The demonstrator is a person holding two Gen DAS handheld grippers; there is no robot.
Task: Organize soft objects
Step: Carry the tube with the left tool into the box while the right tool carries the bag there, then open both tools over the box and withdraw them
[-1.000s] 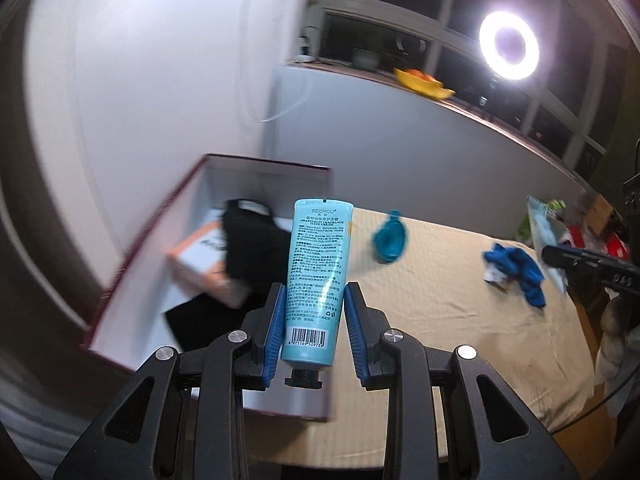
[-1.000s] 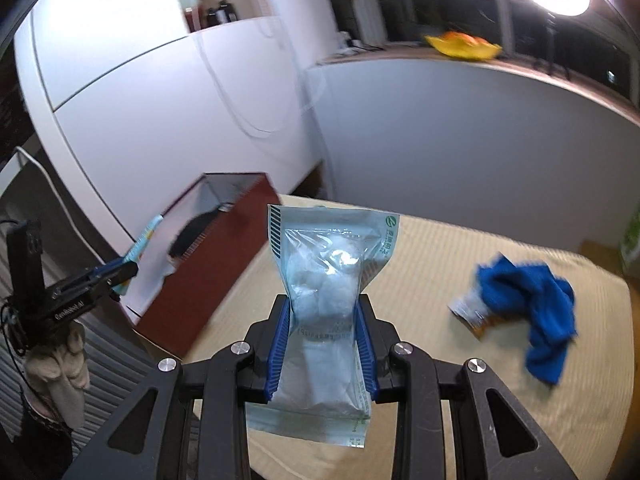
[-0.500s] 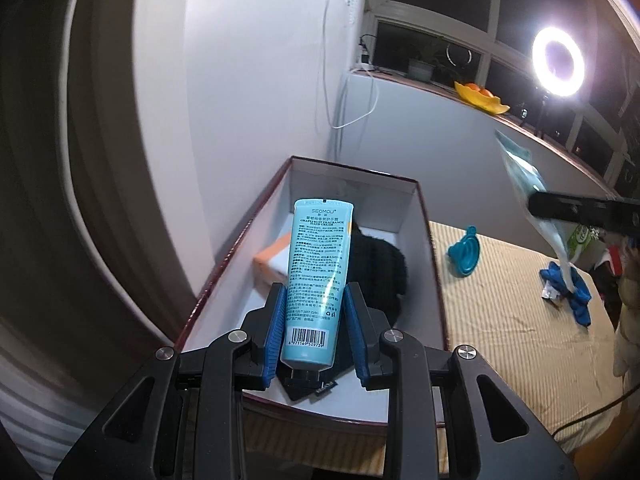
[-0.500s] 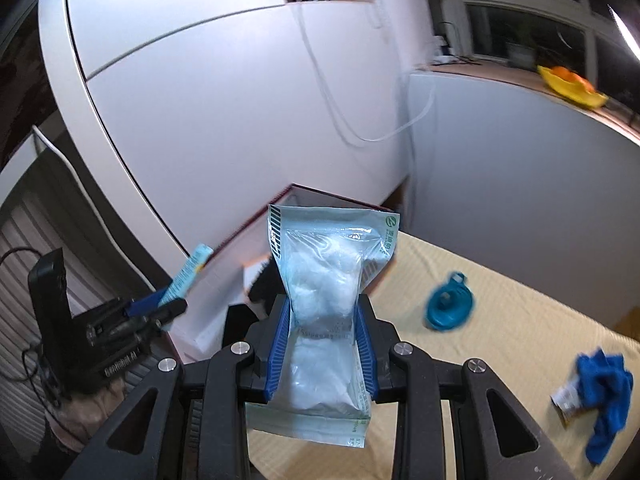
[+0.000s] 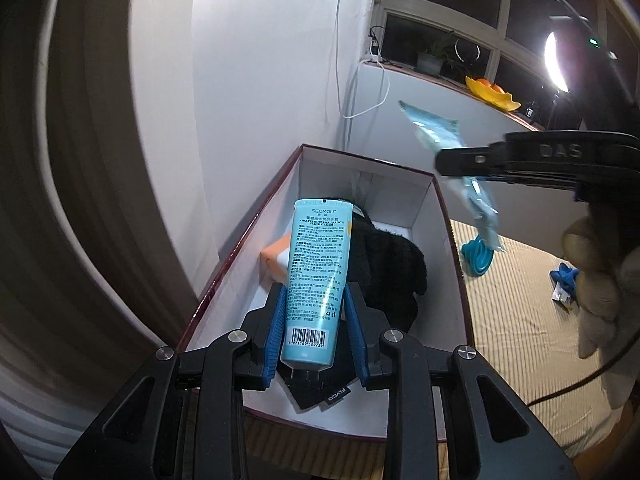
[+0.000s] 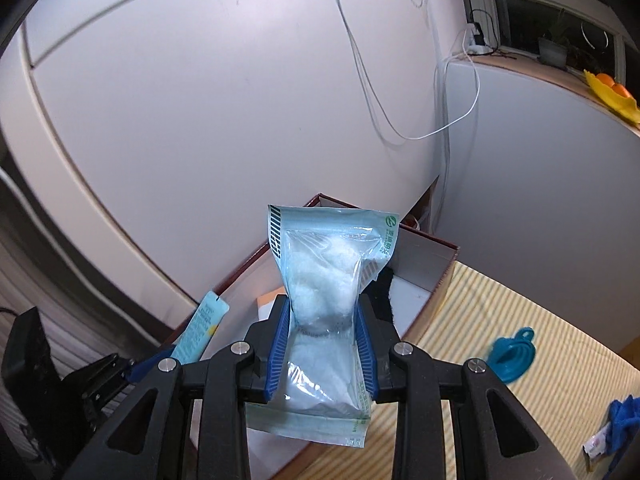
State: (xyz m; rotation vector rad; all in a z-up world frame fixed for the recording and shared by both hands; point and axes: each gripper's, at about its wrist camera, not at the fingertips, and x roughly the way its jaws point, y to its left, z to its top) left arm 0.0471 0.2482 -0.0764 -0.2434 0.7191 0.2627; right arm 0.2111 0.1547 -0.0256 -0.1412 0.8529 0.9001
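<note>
Left gripper (image 5: pixel 314 326) clamps tube (image 5: pixel 318 276) pointing to 12 o'clock over box (image 5: pixel 442 216); right gripper (image 6: pixel 322 344), clamping bag (image 6: pixel 326 300), trails.

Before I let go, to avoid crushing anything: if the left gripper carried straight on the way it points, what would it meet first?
Probably the black fuzzy item inside the open box, just ahead of the hand cream tube that the left gripper holds; depth is unclear.
</note>
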